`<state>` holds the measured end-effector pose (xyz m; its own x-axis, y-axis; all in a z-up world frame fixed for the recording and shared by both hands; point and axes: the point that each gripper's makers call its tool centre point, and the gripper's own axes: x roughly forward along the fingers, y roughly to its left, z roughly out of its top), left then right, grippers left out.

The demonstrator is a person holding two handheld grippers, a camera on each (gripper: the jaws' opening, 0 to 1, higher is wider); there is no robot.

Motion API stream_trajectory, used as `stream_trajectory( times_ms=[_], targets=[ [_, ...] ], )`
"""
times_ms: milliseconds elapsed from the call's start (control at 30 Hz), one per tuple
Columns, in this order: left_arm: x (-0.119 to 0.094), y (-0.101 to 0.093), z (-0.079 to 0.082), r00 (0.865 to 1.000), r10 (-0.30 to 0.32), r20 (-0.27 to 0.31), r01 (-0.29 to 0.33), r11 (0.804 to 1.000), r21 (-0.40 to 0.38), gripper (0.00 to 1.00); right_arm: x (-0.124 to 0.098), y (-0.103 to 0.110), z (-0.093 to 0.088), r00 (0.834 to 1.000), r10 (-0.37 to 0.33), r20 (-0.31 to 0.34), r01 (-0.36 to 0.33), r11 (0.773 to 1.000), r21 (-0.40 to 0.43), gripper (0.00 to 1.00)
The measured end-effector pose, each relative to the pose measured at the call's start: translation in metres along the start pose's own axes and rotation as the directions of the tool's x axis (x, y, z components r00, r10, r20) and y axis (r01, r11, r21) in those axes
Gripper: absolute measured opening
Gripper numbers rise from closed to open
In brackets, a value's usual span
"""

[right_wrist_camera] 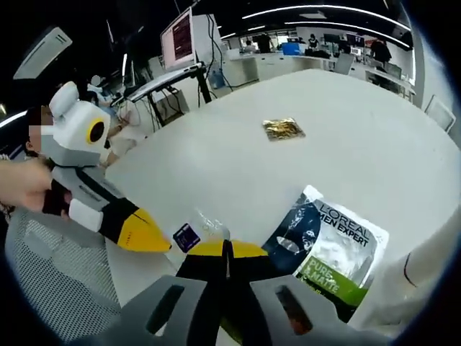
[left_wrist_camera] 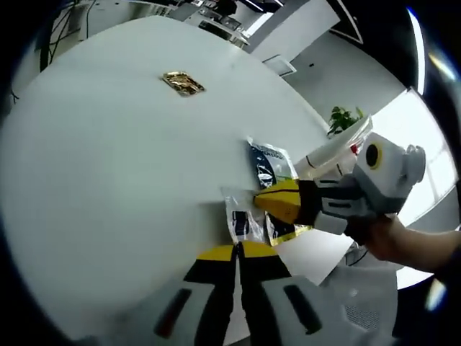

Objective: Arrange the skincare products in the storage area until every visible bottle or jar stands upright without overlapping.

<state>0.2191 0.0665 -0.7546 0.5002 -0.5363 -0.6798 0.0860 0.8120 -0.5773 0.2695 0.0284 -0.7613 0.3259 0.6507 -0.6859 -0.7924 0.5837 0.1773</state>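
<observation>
A small clear sachet (left_wrist_camera: 240,220) with a purple label (right_wrist_camera: 187,236) lies near the white table's edge (left_wrist_camera: 108,180). My left gripper (left_wrist_camera: 238,250) is shut, and the sachet's near end runs into its yellow tips. The left gripper comes in from the left in the right gripper view (right_wrist_camera: 162,244). My right gripper (right_wrist_camera: 227,249) is shut, its tips at the sachet's clear edge (right_wrist_camera: 212,222). It enters the left gripper view from the right (left_wrist_camera: 261,201). A dark L'Oreal Men Expert pouch (right_wrist_camera: 328,241) lies flat beside it (left_wrist_camera: 270,164).
A small gold packet (left_wrist_camera: 184,83) lies alone farther out on the table (right_wrist_camera: 282,128). A white object (left_wrist_camera: 324,153) stands past the pouch. A grey mesh chair (right_wrist_camera: 50,288) sits below the table edge. A hand (left_wrist_camera: 392,241) holds the right gripper.
</observation>
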Motion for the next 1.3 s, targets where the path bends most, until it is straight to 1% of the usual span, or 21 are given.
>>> stream_trajectory(
  times_ms=[100, 233, 333, 433, 567, 633, 667, 733, 800, 833, 867, 900, 933, 967, 1000, 1033, 1100, 1133, 1200, 1267, 1300],
  targets=[
    [0.004, 0.000, -0.001, 1.000, 0.000, -0.003, 0.000, 1.000, 0.015, 0.00, 0.004, -0.002, -0.002, 1.000, -0.019, -0.019, 0.018, 0.999, -0.028, 0.01],
    [0.007, 0.004, 0.001, 1.000, 0.020, -0.005, -0.019, 0.998, 0.054, 0.00, 0.005, -0.003, -0.002, 0.999, -0.036, -0.028, 0.035, 0.999, -0.031, 0.01],
    [0.008, 0.003, 0.003, 1.000, 0.010, 0.009, -0.011, 0.996, 0.093, 0.00, 0.007, -0.005, -0.003, 0.997, -0.061, -0.041, 0.059, 0.997, -0.054, 0.01],
    [0.009, 0.003, 0.001, 1.000, 0.020, 0.008, -0.020, 0.993, 0.113, 0.00, 0.008, -0.005, -0.004, 0.997, -0.061, -0.041, 0.059, 0.996, -0.060, 0.01],
    [0.006, 0.007, 0.005, 0.998, 0.049, 0.034, -0.055, 0.979, 0.194, 0.00, 0.008, -0.004, -0.002, 0.997, -0.066, -0.032, 0.065, 0.997, -0.048, 0.01],
    [0.003, 0.009, 0.007, 0.998, 0.062, 0.018, -0.065, 0.967, 0.246, 0.01, 0.008, -0.004, -0.002, 0.997, -0.066, -0.031, 0.064, 0.996, -0.057, 0.01],
    [0.001, 0.010, 0.006, 0.998, 0.069, 0.007, -0.068, 0.956, 0.284, 0.02, 0.008, -0.004, -0.002, 0.997, -0.066, -0.033, 0.064, 0.996, -0.067, 0.01],
    [-0.003, 0.006, 0.006, 0.994, 0.108, 0.000, -0.100, 0.920, 0.379, 0.06, 0.009, -0.004, -0.002, 0.997, -0.065, -0.033, 0.063, 0.996, -0.068, 0.01],
    [-0.006, 0.007, 0.010, 0.991, 0.134, 0.018, -0.129, 0.896, 0.426, 0.11, 0.008, -0.005, -0.002, 0.997, -0.065, -0.032, 0.062, 0.996, -0.065, 0.01],
    [-0.008, 0.004, 0.015, 0.990, 0.134, 0.040, -0.137, 0.877, 0.461, 0.11, 0.008, -0.005, -0.002, 0.997, -0.065, -0.030, 0.063, 0.996, -0.065, 0.01],
    [-0.010, 0.002, 0.019, 0.989, 0.135, 0.057, -0.146, 0.867, 0.477, 0.10, 0.007, -0.005, -0.002, 0.997, -0.066, -0.030, 0.064, 0.996, -0.065, 0.01],
    [-0.010, -0.002, 0.023, 0.989, 0.126, 0.076, -0.147, 0.854, 0.500, 0.10, 0.007, -0.005, -0.002, 0.997, -0.066, -0.029, 0.064, 0.996, -0.066, 0.01],
    [-0.007, -0.010, 0.031, 0.991, 0.080, 0.107, -0.125, 0.837, 0.533, 0.10, 0.007, -0.005, -0.002, 0.998, -0.064, -0.028, 0.062, 0.996, -0.067, 0.01],
    [-0.003, -0.014, 0.036, 0.991, 0.055, 0.124, -0.115, 0.826, 0.552, 0.12, 0.007, -0.005, -0.001, 0.998, -0.061, -0.028, 0.059, 0.996, -0.067, 0.01],
    [-0.001, -0.015, 0.037, 0.991, 0.051, 0.126, -0.114, 0.819, 0.563, 0.13, 0.008, -0.006, -0.001, 0.998, -0.059, -0.028, 0.057, 0.996, -0.067, 0.01],
    [0.006, -0.017, 0.037, 0.993, 0.047, 0.110, -0.105, 0.788, 0.607, 0.15, 0.007, -0.005, -0.001, 0.998, -0.057, -0.028, 0.055, 0.996, -0.071, 0.01],
    [0.015, -0.016, 0.037, 0.993, 0.074, 0.097, -0.120, 0.734, 0.668, 0.20, 0.007, -0.005, -0.001, 0.998, -0.058, -0.028, 0.055, 0.995, -0.079, 0.01],
    [0.020, -0.013, 0.034, 0.992, 0.099, 0.080, -0.126, 0.693, 0.710, 0.21, 0.007, -0.005, -0.001, 0.998, -0.058, -0.028, 0.055, 0.995, -0.084, 0.01],
    [0.029, -0.002, 0.032, 0.989, 0.131, 0.067, -0.138, 0.674, 0.725, 0.20, 0.007, -0.005, -0.001, 0.998, -0.057, -0.030, 0.055, 0.995, -0.086, 0.01],
    [0.035, 0.001, 0.022, 0.990, 0.140, 0.021, -0.115, 0.702, 0.702, 0.19, 0.007, -0.005, -0.001, 0.998, -0.054, -0.034, 0.051, 0.994, -0.097, 0.01],
    [0.038, 0.005, 0.021, 0.991, 0.135, 0.018, -0.108, 0.701, 0.705, 0.20, 0.008, -0.004, -0.001, 0.998, -0.049, -0.034, 0.045, 0.994, -0.096, 0.01]
  ],
)
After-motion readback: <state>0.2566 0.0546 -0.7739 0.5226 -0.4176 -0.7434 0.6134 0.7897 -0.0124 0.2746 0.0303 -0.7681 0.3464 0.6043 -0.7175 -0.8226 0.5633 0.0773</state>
